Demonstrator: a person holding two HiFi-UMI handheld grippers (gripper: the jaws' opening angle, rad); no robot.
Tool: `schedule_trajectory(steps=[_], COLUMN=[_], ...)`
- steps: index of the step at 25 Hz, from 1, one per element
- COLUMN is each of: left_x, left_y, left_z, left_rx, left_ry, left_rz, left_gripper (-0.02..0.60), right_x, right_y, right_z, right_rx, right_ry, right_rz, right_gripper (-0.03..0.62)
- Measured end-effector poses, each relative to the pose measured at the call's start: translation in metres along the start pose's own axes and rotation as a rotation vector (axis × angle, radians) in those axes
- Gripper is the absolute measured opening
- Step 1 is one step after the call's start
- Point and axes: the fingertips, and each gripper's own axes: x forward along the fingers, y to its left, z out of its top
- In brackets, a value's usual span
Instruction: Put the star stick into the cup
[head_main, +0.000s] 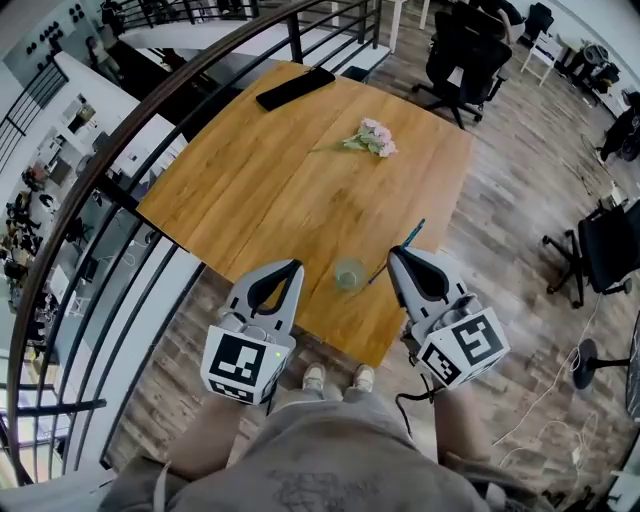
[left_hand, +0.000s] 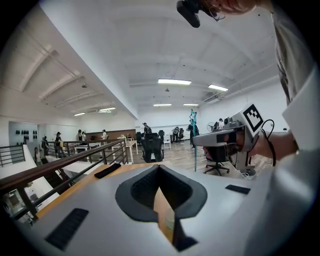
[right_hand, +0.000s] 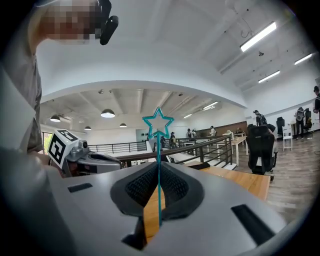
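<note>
Teal thin star stick (right_hand: 159, 147) pinched by right gripper (right_hand: 158, 172); left gripper (left_hand: 159, 171) pressed together; round clear cup (head_main: 349, 273)

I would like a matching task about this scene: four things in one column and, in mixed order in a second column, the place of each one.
1. star stick
2. cup
3. flowers
4. black flat object

A. far left corner of the table
B. near edge of the table
C. between the right gripper's jaws
D. far half of the table, lying alone

Pairs: 1-C, 2-B, 3-D, 4-A
</note>
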Motion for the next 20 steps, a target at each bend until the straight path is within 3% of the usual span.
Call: schedule_trajectory(steps=[9, 20], left_x=[0.033, 0.063], left_y=[0.013, 0.009], left_z=[-0.051, -0.123], left_rx=[-0.066, -0.154], left_ry=[0.127, 0.267], left_rz=[0.009, -0.025], left_gripper=[0.016, 0.015], right_x=[0.054, 0.099], right_y=[-0.027, -0.044], right_z=[-0.056, -0.169], right_rx=[0.054, 0.133], right_ry=[0.120, 0.326], right_rz=[0.028, 0.036], right_gripper=[0.037, 0.037])
